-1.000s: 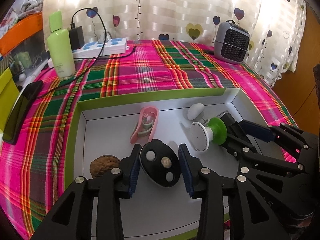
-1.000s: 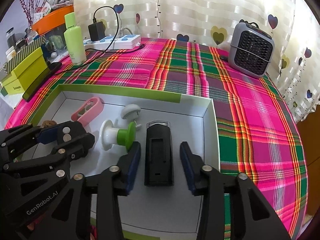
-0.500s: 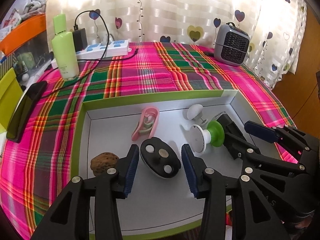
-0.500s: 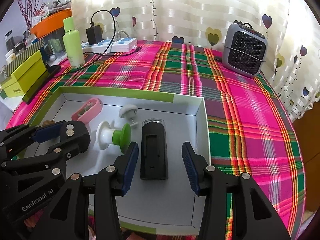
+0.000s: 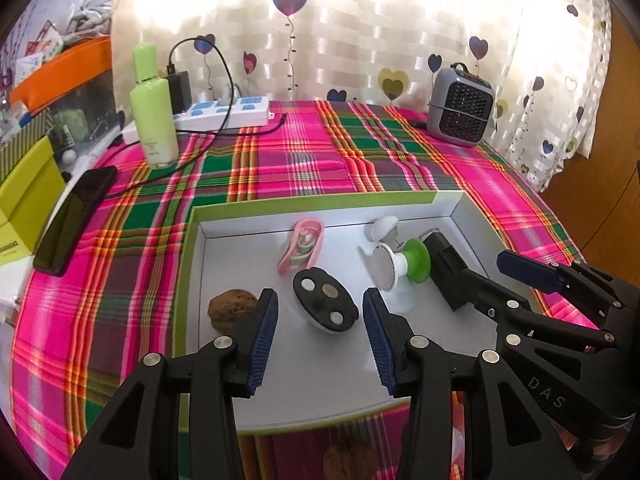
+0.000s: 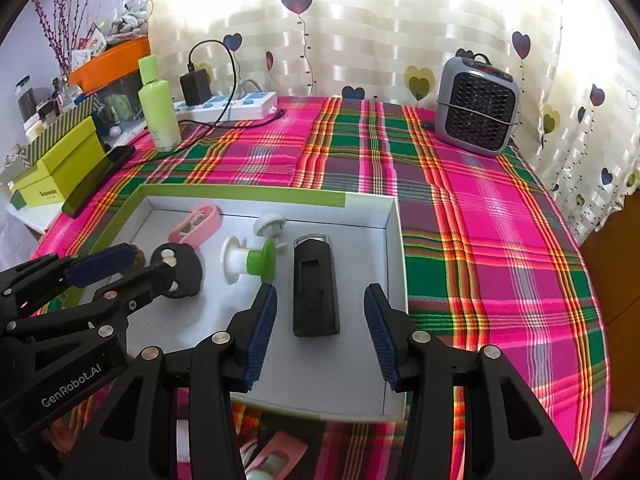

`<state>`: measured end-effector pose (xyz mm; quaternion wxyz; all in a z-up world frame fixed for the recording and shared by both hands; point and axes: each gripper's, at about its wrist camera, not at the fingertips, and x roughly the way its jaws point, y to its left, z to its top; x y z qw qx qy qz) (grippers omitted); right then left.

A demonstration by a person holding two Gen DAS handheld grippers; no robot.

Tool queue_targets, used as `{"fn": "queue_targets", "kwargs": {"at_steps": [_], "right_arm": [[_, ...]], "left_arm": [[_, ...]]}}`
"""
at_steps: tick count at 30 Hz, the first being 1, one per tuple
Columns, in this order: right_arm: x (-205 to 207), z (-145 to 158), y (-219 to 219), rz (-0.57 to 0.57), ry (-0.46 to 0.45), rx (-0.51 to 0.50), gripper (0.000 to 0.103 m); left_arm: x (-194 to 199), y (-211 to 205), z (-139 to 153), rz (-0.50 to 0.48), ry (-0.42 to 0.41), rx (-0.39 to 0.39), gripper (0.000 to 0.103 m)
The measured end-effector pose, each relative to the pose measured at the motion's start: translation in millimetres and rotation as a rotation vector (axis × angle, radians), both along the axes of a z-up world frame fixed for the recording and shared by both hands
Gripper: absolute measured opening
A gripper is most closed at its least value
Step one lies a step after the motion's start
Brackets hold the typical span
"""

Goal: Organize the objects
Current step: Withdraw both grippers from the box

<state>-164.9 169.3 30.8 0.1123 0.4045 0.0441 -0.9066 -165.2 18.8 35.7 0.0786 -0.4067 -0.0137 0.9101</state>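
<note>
Looking down along your left gripper (image 5: 320,334), you have its blue pads parted with nothing pinched; the jaws have just been opening, and the black oval piece (image 5: 325,299) with three round studs lies on the tray floor in the gap ahead of the tips, clear of both pads. To the left of that gripper in the frame, a brown walnut-like lump (image 5: 231,309) sits just beside the left finger. Above the oval piece lies a pink clip-shaped holder (image 5: 301,245), and toward the right of the frame a white-and-green spool (image 5: 402,264) lies on its side with a small white knob (image 5: 383,227) just behind it. All of these rest inside the white tray (image 5: 256,380) with its green rim, set on the pink and green plaid cloth (image 5: 304,160).

In the right wrist view, your right gripper (image 6: 320,326) is also open and holds nothing; the black rectangular block (image 6: 315,286) lies flat on the tray floor between and just beyond the two pads, touching neither. It sits near the tray's right wall, with the spool just to its left.

At the upper left of both frames stand a green bottle (image 6: 158,104), a white power strip (image 6: 228,106) with a black charger plugged in, and a dark phone (image 5: 74,218) at the cloth's edge. A grey heater (image 6: 476,112) stands at the upper right.
</note>
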Motion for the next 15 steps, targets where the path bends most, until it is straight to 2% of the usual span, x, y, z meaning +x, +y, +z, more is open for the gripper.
{"fn": "queue_targets", "kwargs": {"at_steps": [15], "right_arm": [[42,16,3,0.002,0.037,-0.035,0.047]], "left_arm": [[46,-7,17,0.016,0.047,0.003,0.043]]}}
